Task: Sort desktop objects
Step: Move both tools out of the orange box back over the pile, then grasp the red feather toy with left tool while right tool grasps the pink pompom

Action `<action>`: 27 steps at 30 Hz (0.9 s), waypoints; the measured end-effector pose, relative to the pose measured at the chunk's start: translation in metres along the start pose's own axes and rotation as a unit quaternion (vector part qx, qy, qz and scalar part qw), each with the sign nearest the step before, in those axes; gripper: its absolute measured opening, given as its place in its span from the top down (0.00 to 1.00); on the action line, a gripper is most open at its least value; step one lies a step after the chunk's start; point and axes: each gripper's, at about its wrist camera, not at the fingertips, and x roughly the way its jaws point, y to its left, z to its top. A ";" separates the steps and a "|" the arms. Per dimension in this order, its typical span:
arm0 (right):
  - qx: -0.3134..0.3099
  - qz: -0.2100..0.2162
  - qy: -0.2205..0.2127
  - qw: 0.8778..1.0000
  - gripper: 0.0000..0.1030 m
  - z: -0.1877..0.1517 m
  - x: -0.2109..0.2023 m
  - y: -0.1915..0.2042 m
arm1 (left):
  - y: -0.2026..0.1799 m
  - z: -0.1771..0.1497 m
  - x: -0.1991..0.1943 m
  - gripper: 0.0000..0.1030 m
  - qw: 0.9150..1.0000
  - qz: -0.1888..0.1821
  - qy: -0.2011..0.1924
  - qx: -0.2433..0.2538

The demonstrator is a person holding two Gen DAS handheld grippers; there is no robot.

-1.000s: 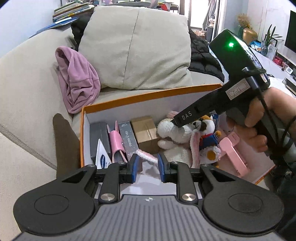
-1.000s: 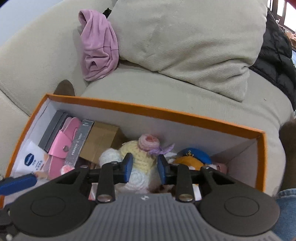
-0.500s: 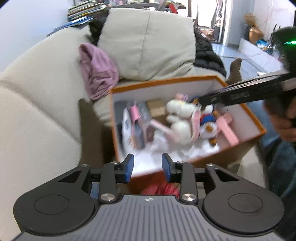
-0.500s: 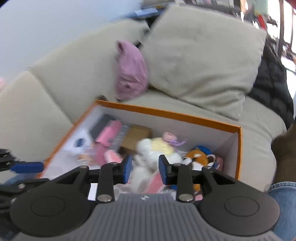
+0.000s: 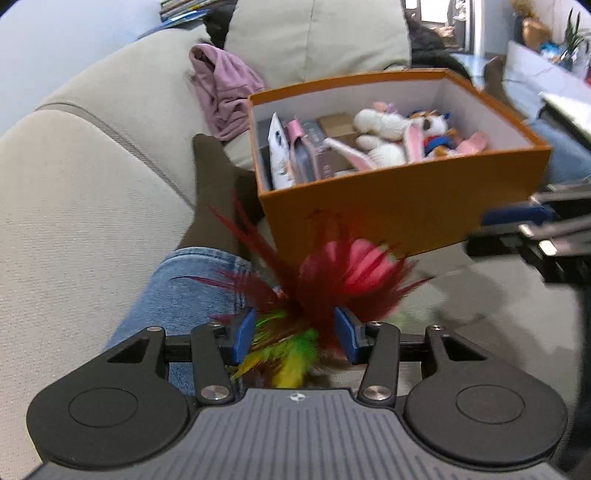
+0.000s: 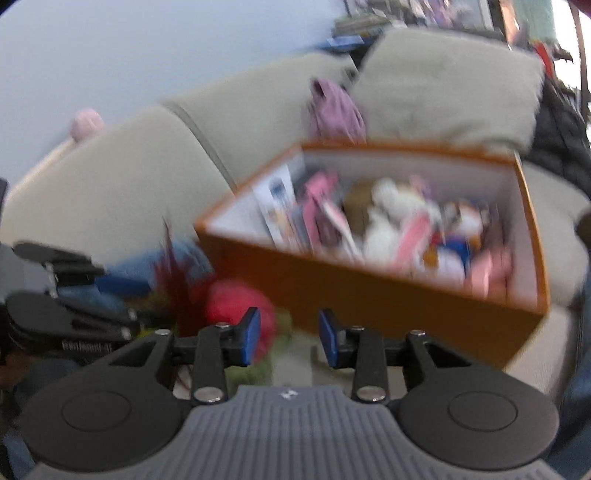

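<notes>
Fingers of the left gripper (image 5: 294,334) stood parted, empty, straddling the feather toy (image 5: 332,280), whose plumes ran toward twelve o'clock; the right gripper (image 6: 289,338), also parted, had it at ten o'clock.

A lived-in home sitting room. A beige sofa (image 5: 92,177) fills the view, with a big cushion (image 5: 317,33) against its backrest, a crumpled pink garment (image 5: 225,92) beside that cushion, and stacked books (image 5: 181,9) behind the sofa's back.

Both claws out of box (image 5: 402,206), seemingly over feather toy (image 5: 332,280).
</notes>
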 end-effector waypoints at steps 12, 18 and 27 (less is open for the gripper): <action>-0.014 -0.001 0.024 1.000 0.55 -0.027 0.017 0.002 | -0.004 -0.003 0.022 0.96 0.999 -0.014 -0.023 -0.036; -0.060 0.009 0.012 0.998 0.38 -0.027 0.035 0.022 | 0.022 -0.004 0.005 0.99 0.991 -0.008 -0.035 -0.131; -0.161 0.000 -0.013 0.987 0.29 -0.026 0.065 0.064 | 0.072 -0.011 -0.031 0.99 0.964 -0.031 -0.090 -0.248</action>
